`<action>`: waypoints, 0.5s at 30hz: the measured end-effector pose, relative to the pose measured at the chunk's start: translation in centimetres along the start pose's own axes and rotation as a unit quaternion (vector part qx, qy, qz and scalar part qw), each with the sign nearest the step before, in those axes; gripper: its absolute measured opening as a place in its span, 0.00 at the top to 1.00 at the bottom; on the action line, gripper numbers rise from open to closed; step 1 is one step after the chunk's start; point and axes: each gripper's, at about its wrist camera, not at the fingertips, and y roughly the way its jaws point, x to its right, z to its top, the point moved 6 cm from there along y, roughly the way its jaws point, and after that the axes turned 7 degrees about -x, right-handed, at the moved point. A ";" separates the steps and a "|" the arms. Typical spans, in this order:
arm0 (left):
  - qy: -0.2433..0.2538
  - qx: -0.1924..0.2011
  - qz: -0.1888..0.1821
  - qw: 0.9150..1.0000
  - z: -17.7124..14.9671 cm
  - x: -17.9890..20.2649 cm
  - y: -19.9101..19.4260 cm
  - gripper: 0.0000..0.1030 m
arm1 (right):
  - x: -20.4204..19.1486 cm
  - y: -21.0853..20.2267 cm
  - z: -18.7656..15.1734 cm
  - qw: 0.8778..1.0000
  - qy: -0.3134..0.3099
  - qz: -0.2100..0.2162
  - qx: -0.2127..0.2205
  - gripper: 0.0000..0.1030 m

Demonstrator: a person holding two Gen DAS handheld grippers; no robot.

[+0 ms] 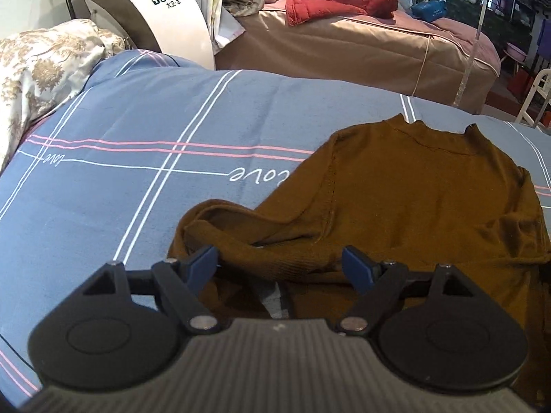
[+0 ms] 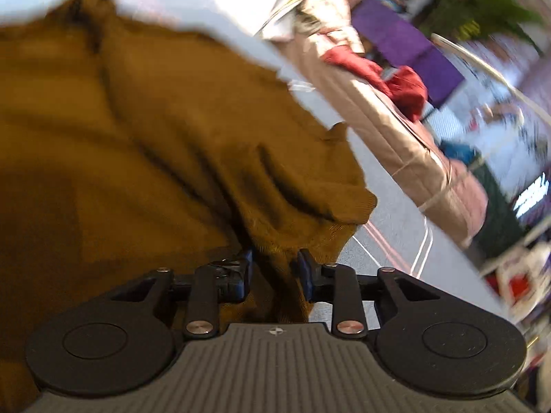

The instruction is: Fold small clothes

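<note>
The brown top (image 1: 413, 186) lies flat on the blue bedspread (image 1: 137, 130), near sleeve bunched. The left gripper (image 1: 280, 261) hovers agape over that sleeve; the right gripper (image 2: 275, 268) pinches a fold of the top. Likely folding sleeves inward next.

Right wrist view smeared w/ motion blur: brown top (image 2: 144, 130) past the right gripper (image 2: 273, 268) runs off left edge (clutter upper right of it unreadable).
</note>
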 end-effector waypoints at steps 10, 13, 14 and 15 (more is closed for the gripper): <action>-0.034 -0.016 0.012 0.999 -0.8 -2.2 0.8 0.22 | 8.6 -1.1 -8.9 0.963 0.265 0.019 -0.049 0.82; -0.034 -0.009 0.011 0.999 -0.8 -2.7 0.7 0.22 | 9.1 -2.4 -9.8 0.959 0.279 -0.006 -0.046 0.37; -0.026 -0.004 0.007 1.000 -0.8 -2.7 0.6 0.23 | 9.2 -2.9 -9.9 0.957 0.286 -0.008 -0.042 0.34; -0.014 0.002 0.000 1.000 -0.8 -2.4 0.4 0.23 | 9.3 -3.6 -9.9 0.956 0.291 -0.005 -0.034 0.33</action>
